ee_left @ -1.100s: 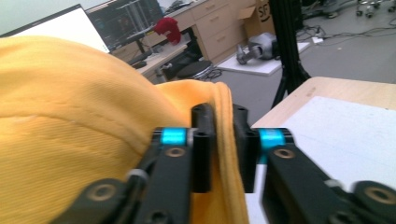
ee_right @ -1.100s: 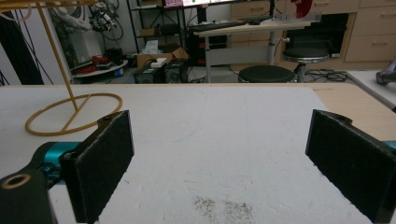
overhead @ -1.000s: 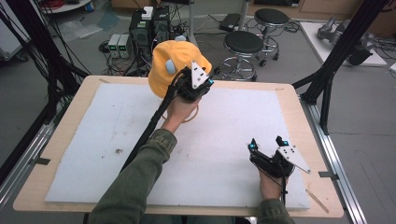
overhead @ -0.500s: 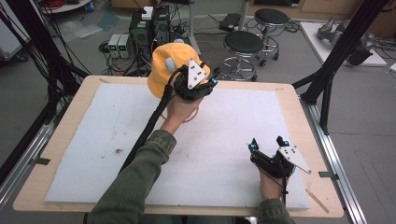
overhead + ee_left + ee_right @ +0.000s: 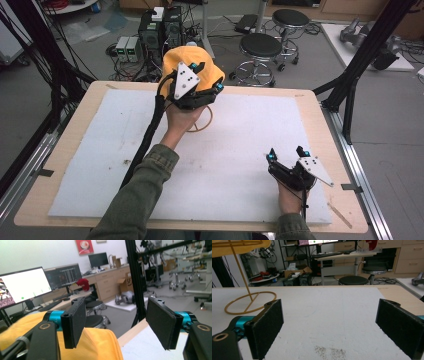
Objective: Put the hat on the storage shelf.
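Observation:
A yellow cap [image 5: 175, 59] sits on a thin yellow wire stand whose ring base [image 5: 200, 121] rests on the white mat near the table's far edge. My left gripper [image 5: 207, 76] hovers at the cap's top, held by a hand in a green sleeve. Its jaws have just been opening and stand wide, with nothing pressed between them. In the left gripper view [image 5: 117, 325] the cap [image 5: 100, 345] lies below the jaws. My right gripper [image 5: 286, 152] rests low at the front right, open and empty [image 5: 329, 327], facing the ring base [image 5: 249, 302].
A white foam mat [image 5: 230, 160] covers most of the wooden table [image 5: 320, 115]. Two black stools [image 5: 260, 47] and boxes of electronics [image 5: 155, 30] stand on the floor beyond the far edge. Black frame posts [image 5: 360, 65] rise at both sides.
My left gripper has shifted a little left and up over the cap, and its jaws stand wider apart. The right gripper has stayed put.

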A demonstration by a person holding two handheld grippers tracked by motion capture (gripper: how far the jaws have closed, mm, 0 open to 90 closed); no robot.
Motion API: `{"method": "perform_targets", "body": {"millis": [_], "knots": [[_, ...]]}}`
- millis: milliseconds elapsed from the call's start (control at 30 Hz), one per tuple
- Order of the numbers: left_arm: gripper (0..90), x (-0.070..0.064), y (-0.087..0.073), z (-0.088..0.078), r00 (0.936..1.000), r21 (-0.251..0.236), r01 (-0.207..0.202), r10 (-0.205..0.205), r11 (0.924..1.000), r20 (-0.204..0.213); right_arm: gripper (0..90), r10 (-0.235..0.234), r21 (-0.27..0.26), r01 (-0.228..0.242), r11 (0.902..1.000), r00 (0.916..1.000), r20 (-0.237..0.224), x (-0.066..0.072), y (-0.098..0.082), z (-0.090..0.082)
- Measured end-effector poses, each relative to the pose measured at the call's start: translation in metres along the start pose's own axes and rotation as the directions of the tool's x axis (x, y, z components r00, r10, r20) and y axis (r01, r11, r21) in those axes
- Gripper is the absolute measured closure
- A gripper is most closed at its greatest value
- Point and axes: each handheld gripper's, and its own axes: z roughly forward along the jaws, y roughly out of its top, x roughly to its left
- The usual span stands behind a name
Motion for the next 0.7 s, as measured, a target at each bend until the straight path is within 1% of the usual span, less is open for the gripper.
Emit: {"method": "perform_targets", "body": {"millis": [33,67,100,133,200,267,333,367,400,433,467,500,533,567,633,667,700], "knots": [[31.9,0.000,0.000,0.000,1.0000,0.000,0.000,0.000,1.0000,0.000,6.6,0.000,-0.001,0.000,1.0000,1.0000,0.000,0.000,0.000,0.000],[31.4,0.003,0.004,-0.009,0.9998,-0.036,0.017,-0.017,0.9992,-0.003,6.6,0.000,-0.001,0.000,1.0000,1.0000,0.000,0.000,0.000,0.000],[31.1,0.005,0.006,-0.013,0.9998,-0.051,0.017,-0.017,0.9986,-0.006,6.6,0.000,-0.001,0.000,1.0000,1.0000,0.002,0.000,0.000,0.000],[31.1,0.005,0.006,-0.013,0.9998,-0.051,0.017,-0.017,0.9986,-0.006,6.6,0.000,-0.001,0.000,1.0000,1.0000,0.002,0.000,0.000,0.000],[31.1,0.008,0.007,-0.021,0.9996,-0.085,0.028,-0.028,0.9960,-0.009,6.6,0.004,-0.001,-0.004,1.0000,1.0000,0.002,0.001,0.000,0.000],[30.8,0.011,0.007,-0.029,0.9994,-0.106,0.025,-0.028,0.9940,-0.022,6.6,0.007,-0.002,-0.007,1.0000,1.0000,0.003,0.001,0.000,0.000],[30.8,0.015,0.007,-0.036,0.9989,-0.122,0.032,-0.036,0.9919,-0.030,6.6,0.003,-0.003,-0.003,1.0000,1.0000,0.002,0.000,0.000,0.000],[30.7,0.019,0.006,-0.045,0.9982,-0.139,0.041,-0.046,0.9895,-0.037,6.6,0.001,-0.002,-0.001,1.0000,1.0000,0.004,0.000,0.000,0.001],[30.7,0.019,0.006,-0.045,0.9982,-0.139,0.041,-0.046,0.9895,-0.037,6.6,0.002,-0.002,-0.002,1.0000,1.0000,0.004,0.000,0.000,0.001],[30.8,0.020,0.006,-0.049,0.9979,-0.146,0.040,-0.047,0.9885,-0.043,6.6,0.001,-0.003,0.000,1.0000,1.0000,0.003,0.000,0.000,0.000],[30.7,0.024,0.006,-0.057,0.9974,-0.154,0.036,-0.045,0.9874,-0.057,6.6,0.002,-0.003,-0.002,1.0000,1.0000,0.003,0.000,0.000,0.000],[30.8,0.024,0.006,-0.057,0.9974,-0.154,0.036,-0.045,0.9874,-0.057,6.6,0.002,-0.003,-0.002,1.0000,1.0000,0.003,0.000,0.000,0.000],[30.7,0.028,0.006,-0.065,0.9968,-0.162,0.030,-0.041,0.9864,-0.068,6.6,0.008,-0.002,-0.008,1.0000,1.0000,0.004,0.001,0.000,0.000],[30.7,0.028,0.006,-0.065,0.9968,-0.162,0.030,-0.041,0.9864,-0.068,6.6,0.008,-0.002,-0.008,1.0000,1.0000,0.005,0.001,0.000,0.000],[30.7,0.033,0.005,-0.072,0.9956,-0.168,0.017,-0.032,0.9856,-0.088,6.6,0.004,-0.004,-0.004,1.0000,1.0000,0.006,0.000,0.000,0.000],[30.6,0.035,0.005,-0.076,0.9947,-0.171,0.017,-0.034,0.9851,-0.097,6.6,0.005,-0.004,-0.005,1.0000,1.0000,0.006,0.000,0.000,0.000],[30.6,0.041,0.004,-0.083,0.9925,-0.181,0.021,-0.042,0.9834,-0.115,6.6,0.006,-0.004,-0.006,1.0000,1.0000,0.006,0.000,0.000,0.000]]}}
